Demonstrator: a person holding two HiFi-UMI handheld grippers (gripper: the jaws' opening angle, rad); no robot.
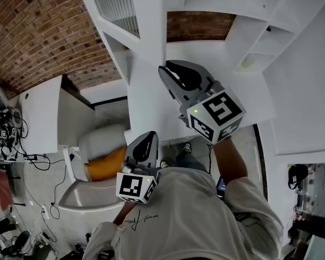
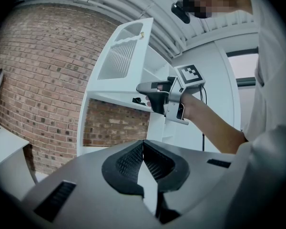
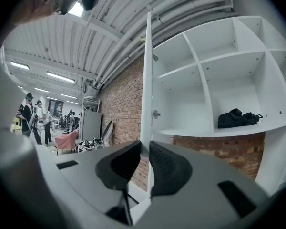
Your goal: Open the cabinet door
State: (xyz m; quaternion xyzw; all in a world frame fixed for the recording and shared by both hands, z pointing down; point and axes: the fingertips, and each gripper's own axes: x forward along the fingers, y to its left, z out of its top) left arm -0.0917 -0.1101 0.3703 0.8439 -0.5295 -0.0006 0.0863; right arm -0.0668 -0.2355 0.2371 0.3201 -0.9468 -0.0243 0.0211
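Note:
The white cabinet (image 1: 244, 31) has open shelf compartments (image 3: 219, 80). Its tall white door (image 1: 149, 31), with a slatted panel (image 2: 120, 56) near the top, stands swung out from the cabinet. Seen edge-on in the right gripper view, the door edge (image 3: 147, 80) runs straight down between the jaws. My right gripper (image 3: 145, 149) is shut on that edge, also seen from above (image 1: 168, 72) and from the side (image 2: 142, 88). My left gripper (image 2: 143, 144) hangs lower and nearer my body (image 1: 148, 138), its fingertips together, holding nothing and apart from the door.
A black bundle (image 3: 236, 118) lies on a cabinet shelf. A brick wall (image 1: 43, 31) runs behind and left of the cabinet. Below left stand a low white unit (image 1: 40, 118) and a white seat with an orange cushion (image 1: 105, 164). People (image 3: 31, 113) stand far off.

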